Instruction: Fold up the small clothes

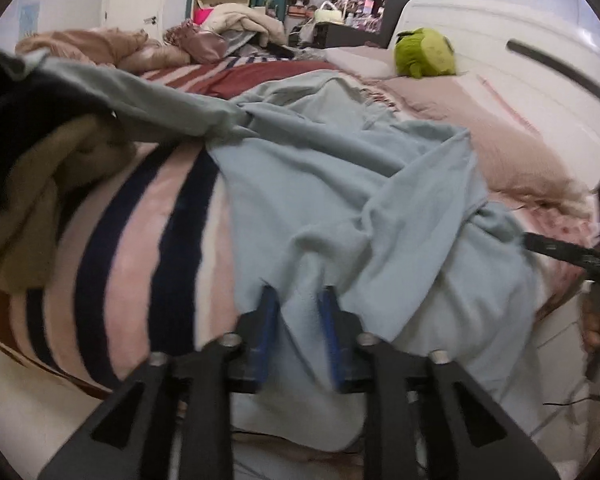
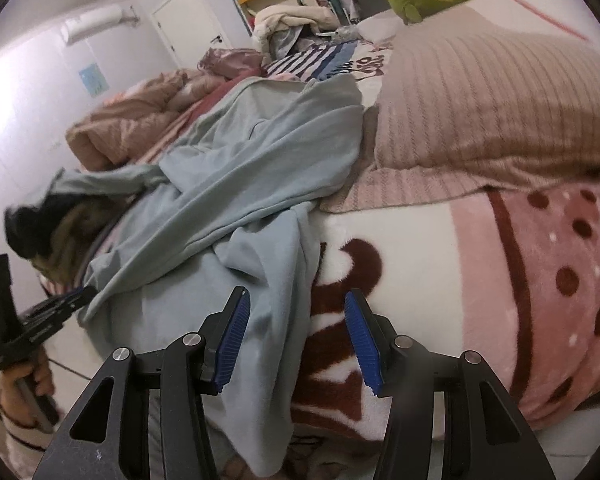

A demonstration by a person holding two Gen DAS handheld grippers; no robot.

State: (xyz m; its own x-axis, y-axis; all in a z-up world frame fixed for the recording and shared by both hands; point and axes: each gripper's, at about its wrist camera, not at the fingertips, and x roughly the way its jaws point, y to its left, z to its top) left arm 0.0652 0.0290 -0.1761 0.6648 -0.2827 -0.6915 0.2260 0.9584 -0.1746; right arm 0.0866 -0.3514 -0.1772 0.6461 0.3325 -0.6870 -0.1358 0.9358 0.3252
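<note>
A pale blue-grey long-sleeved top (image 1: 324,184) lies crumpled and unfolded across the bed's striped blanket (image 1: 140,248), its body bunched in loose folds, one sleeve stretched out taut toward the left, and its near edge draped down over the side of the bed.

Left gripper (image 1: 298,304) narrowly parted, right gripper (image 2: 298,320) wide

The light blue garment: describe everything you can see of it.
The light blue garment looks like soft knit, plain and unprinted. It lies crumpled and unfolded across the striped blanket, with deep creases. One long part stretches away toward a dark bundle. The left tool straddles a ridge of it at the near edge; whether the pads pinch it is unclear. The right tool hangs open over its near edge.
</note>
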